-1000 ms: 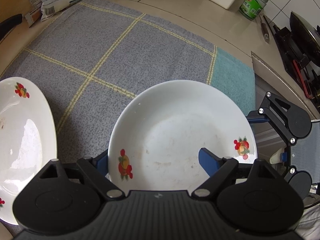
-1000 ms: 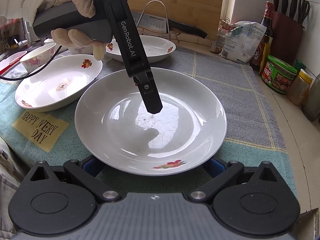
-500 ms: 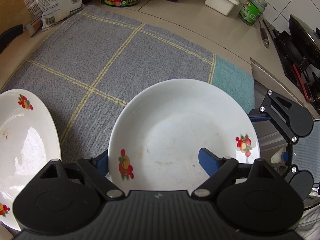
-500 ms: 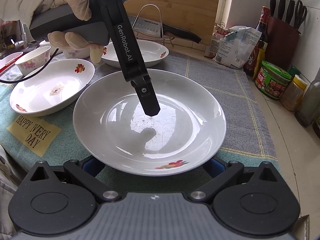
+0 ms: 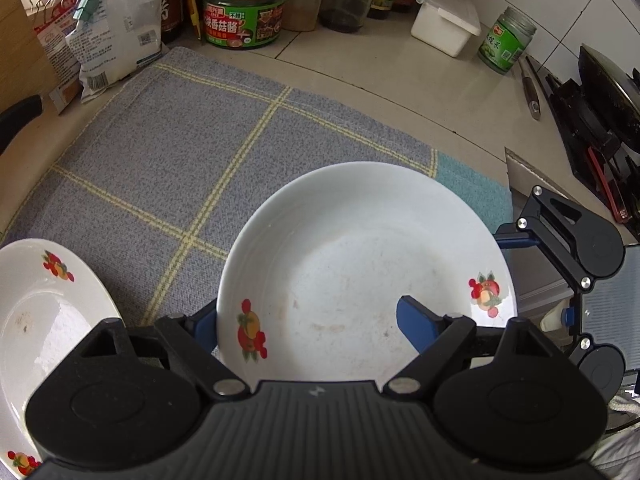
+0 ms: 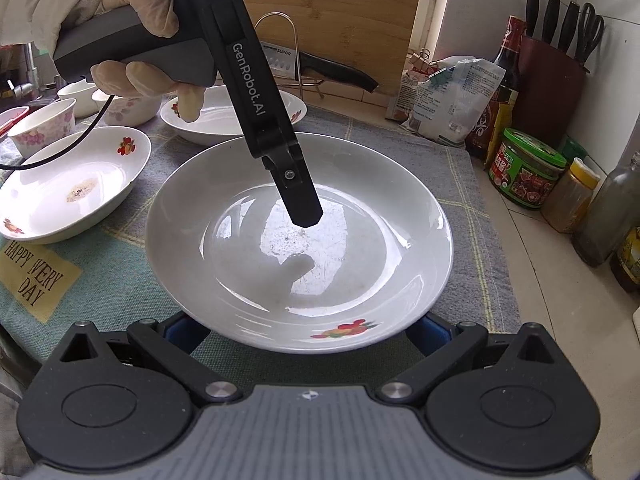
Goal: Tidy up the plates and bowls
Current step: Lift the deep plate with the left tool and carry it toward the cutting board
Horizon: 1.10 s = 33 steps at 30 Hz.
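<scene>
Grey checked cloth (image 5: 180,152) covers the bench in the left wrist view; the left gripper (image 5: 308,322) pinches the plate (image 5: 360,248) by its rim, one finger inside. From the right wrist, the right gripper (image 6: 308,330) spreads fingers beneath the plate's near edge, seemingly supporting it; whether they press, I cannot tell.

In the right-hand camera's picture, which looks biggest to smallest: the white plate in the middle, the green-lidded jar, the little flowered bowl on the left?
1. The white plate, by far, though it is also nearest the camera.
2. and 3. The green-lidded jar and the flowered bowl look alike; I would not rank them.
</scene>
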Available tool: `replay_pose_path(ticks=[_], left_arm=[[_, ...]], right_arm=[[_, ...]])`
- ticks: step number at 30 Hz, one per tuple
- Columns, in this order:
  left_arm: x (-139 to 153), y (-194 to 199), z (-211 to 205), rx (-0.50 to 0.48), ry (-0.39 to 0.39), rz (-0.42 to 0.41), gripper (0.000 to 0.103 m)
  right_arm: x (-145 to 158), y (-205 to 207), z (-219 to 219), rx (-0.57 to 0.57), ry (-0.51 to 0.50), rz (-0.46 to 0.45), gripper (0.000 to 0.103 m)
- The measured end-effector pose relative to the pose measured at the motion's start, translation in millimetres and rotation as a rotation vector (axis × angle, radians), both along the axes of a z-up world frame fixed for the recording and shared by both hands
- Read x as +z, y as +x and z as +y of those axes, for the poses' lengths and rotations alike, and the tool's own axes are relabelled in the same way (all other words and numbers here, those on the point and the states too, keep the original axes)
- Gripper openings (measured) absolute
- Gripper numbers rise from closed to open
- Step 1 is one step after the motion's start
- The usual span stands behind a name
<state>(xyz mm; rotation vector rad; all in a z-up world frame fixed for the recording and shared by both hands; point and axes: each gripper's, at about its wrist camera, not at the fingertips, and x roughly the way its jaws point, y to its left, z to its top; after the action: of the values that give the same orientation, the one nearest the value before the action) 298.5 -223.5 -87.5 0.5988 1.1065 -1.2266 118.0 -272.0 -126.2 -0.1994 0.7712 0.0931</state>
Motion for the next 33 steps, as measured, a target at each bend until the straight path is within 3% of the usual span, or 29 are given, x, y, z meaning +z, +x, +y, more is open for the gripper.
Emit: replay_pose_path(ticks=[14, 33], left_arm=[[2, 21, -38, -0.018, -0.047, -0.048, 0.087], [-22, 48, -70, -0.012, -0.041, -0.046, 0.087]], right_arm=[[0, 28, -36, -0.043, -0.016, -0.018, 0.103], [-11, 53, -59, -0.082, 0.0, 0.006, 0.103]])
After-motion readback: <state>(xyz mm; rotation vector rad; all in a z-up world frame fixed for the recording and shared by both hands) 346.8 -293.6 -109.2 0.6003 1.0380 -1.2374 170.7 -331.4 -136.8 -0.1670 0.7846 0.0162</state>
